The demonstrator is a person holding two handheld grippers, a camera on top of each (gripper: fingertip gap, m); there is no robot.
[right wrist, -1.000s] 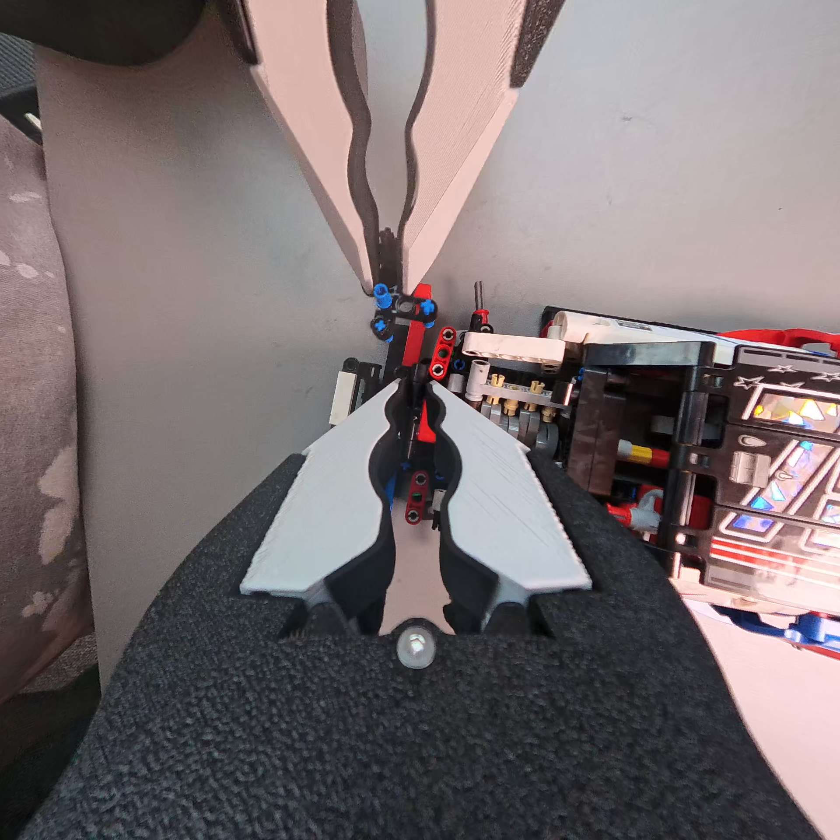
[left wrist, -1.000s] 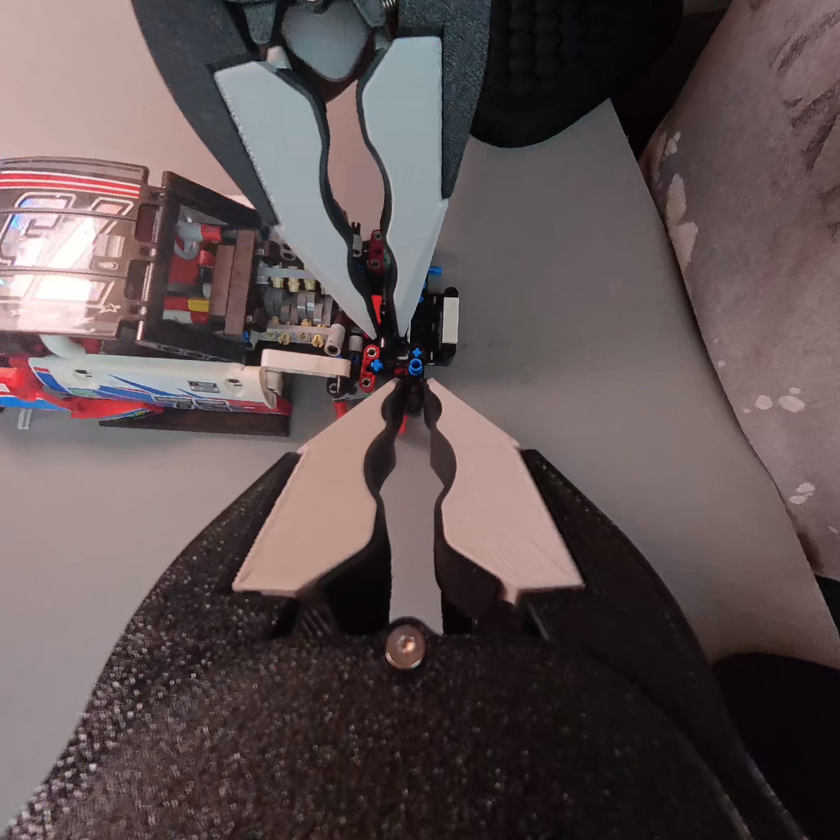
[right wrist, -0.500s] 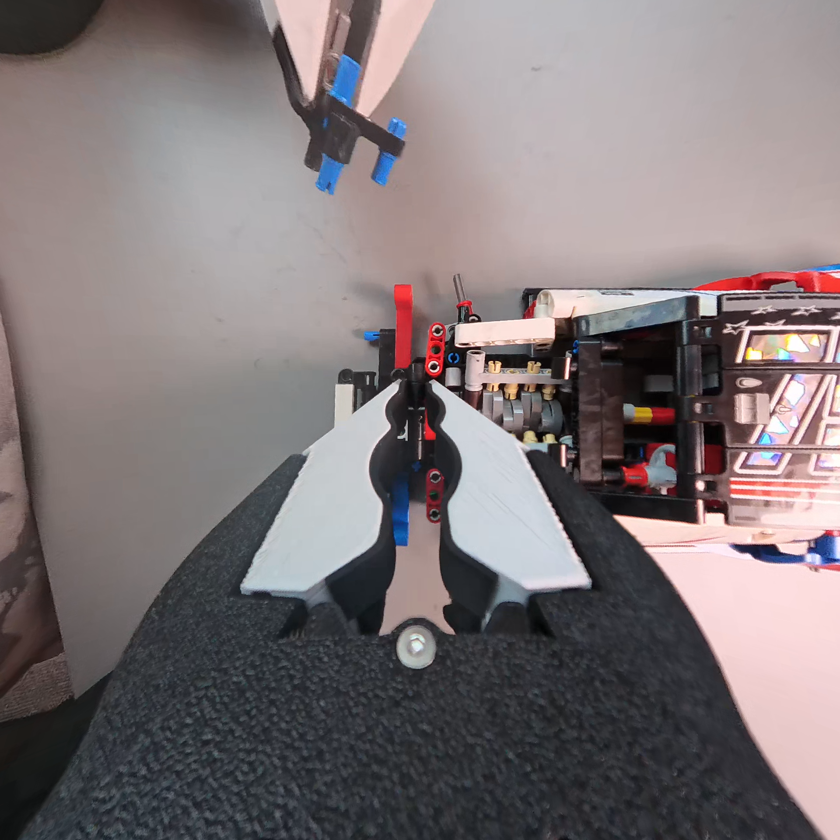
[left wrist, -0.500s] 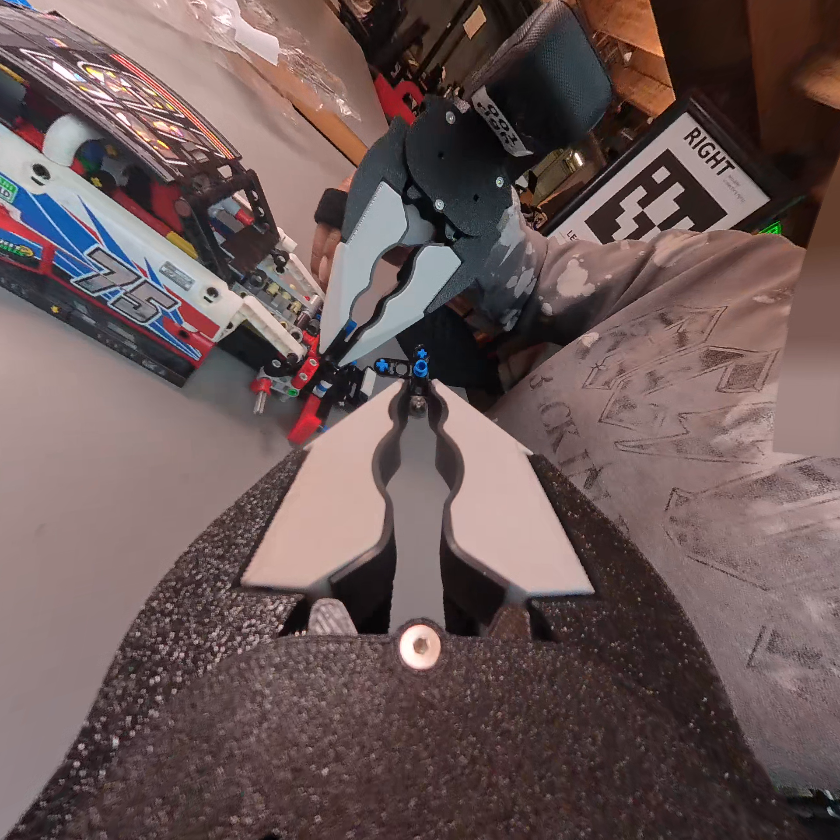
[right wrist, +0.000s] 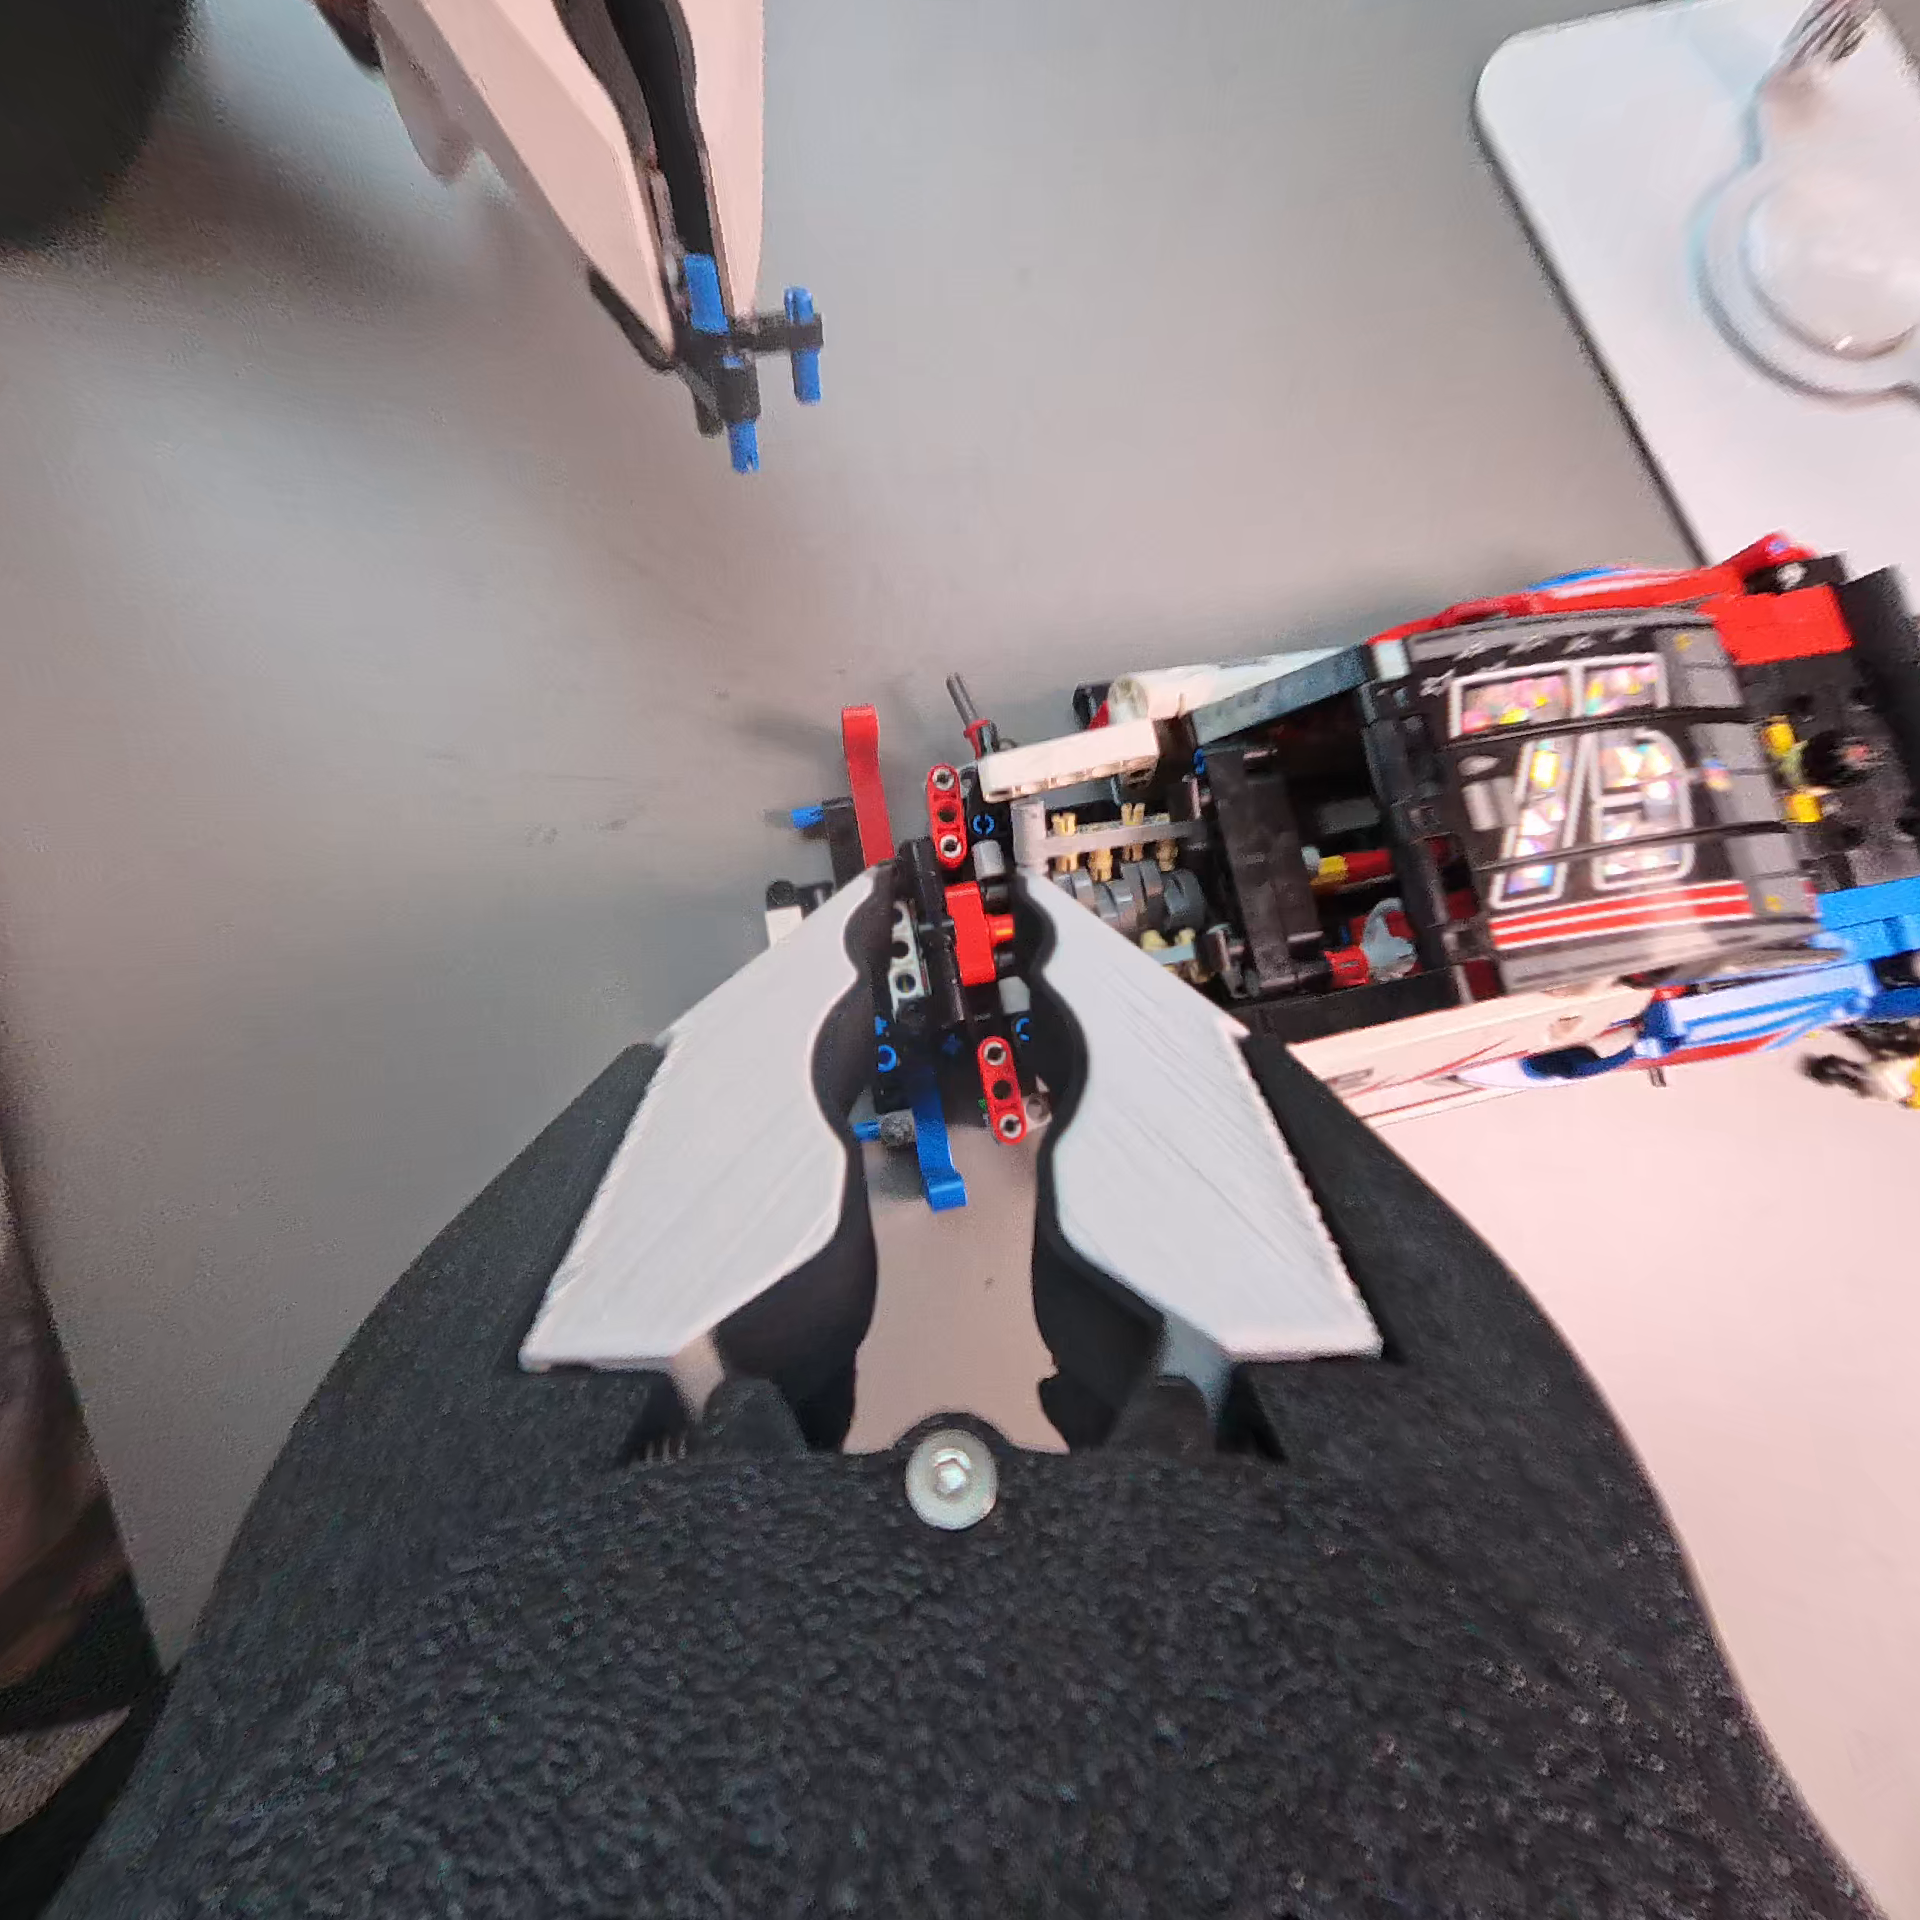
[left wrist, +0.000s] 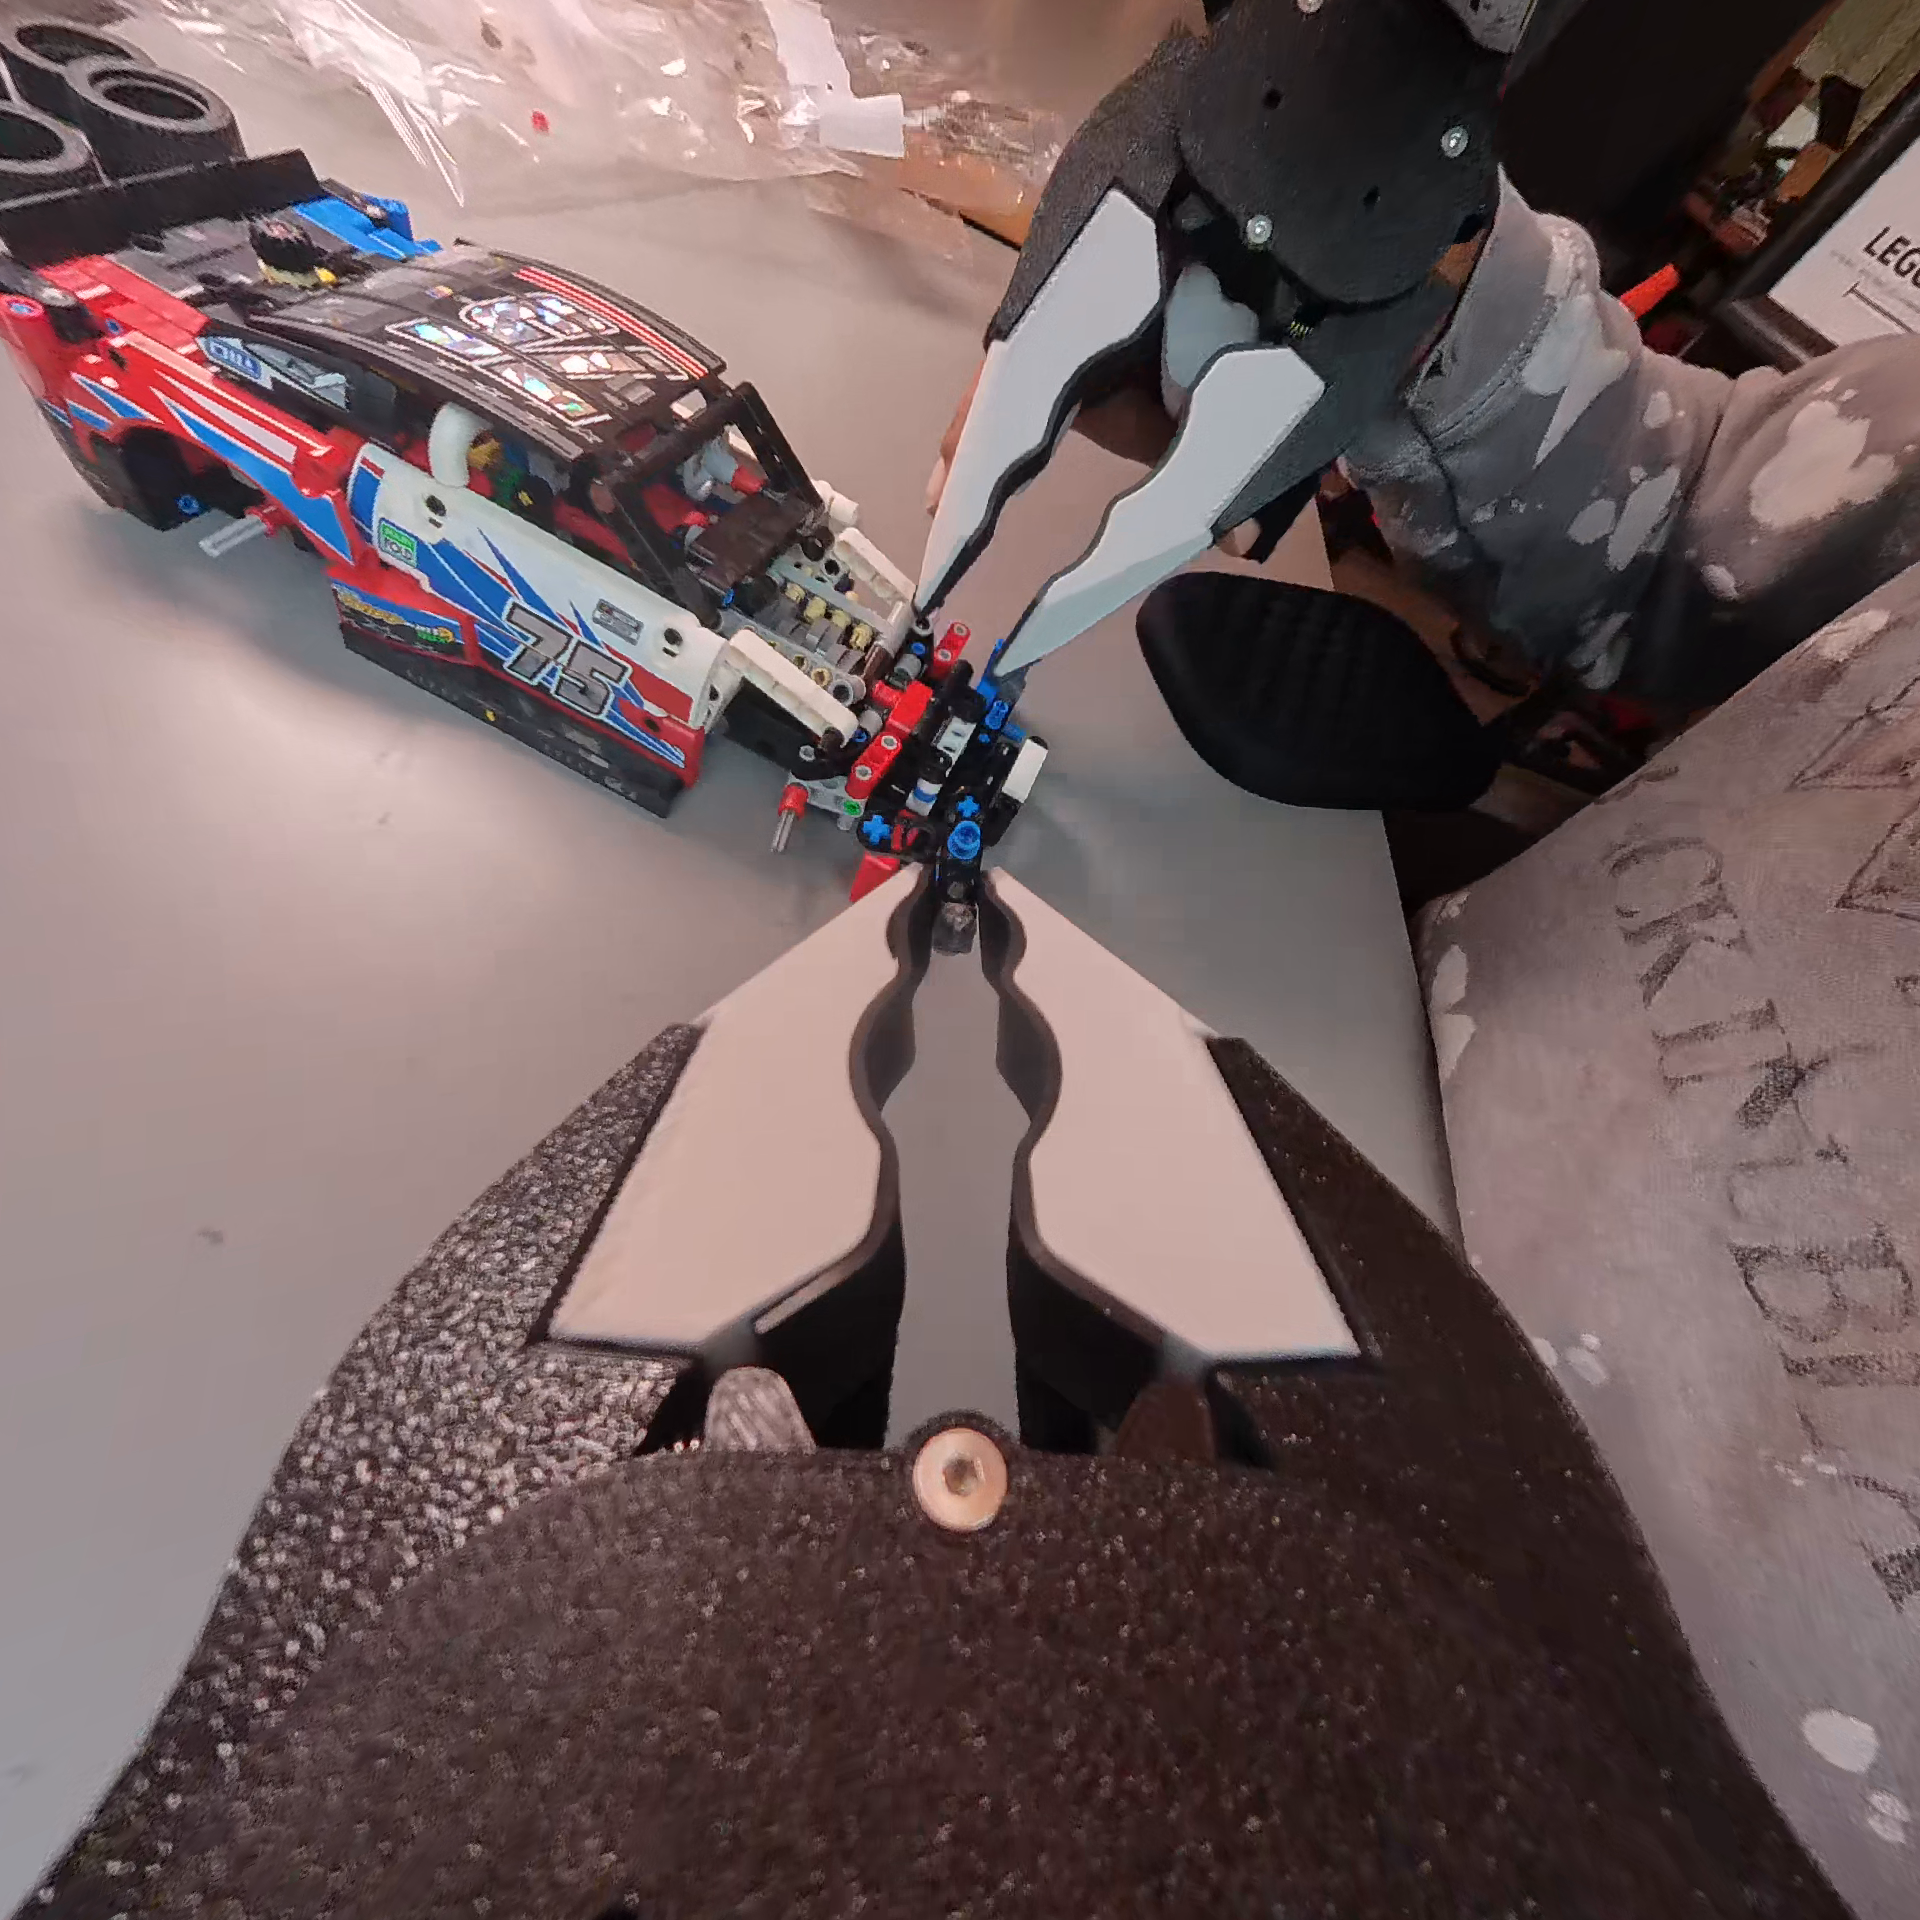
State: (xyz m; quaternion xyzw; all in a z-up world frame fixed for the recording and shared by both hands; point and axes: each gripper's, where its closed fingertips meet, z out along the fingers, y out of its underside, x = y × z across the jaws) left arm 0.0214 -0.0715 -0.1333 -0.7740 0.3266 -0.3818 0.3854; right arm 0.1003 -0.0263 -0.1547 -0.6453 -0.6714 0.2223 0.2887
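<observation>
Left gripper (left wrist: 951, 894), fingers narrow, now holds the small black-and-blue pin piece (right wrist: 743, 348) lifted clear of the model car (left wrist: 468, 520). Right gripper (right wrist: 951, 883) has opened wide around the car's nose on the desk (left wrist: 312, 1039).

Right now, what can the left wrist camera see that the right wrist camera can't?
Only the left wrist view shows black tires, clear plastic bags and a person's gray sleeve. Only the right wrist view shows a white tray with a clear glass object. Both show the toy race car, the left gripper shut on a small black-and-blue piece, and the open right gripper at the car's front end.
</observation>
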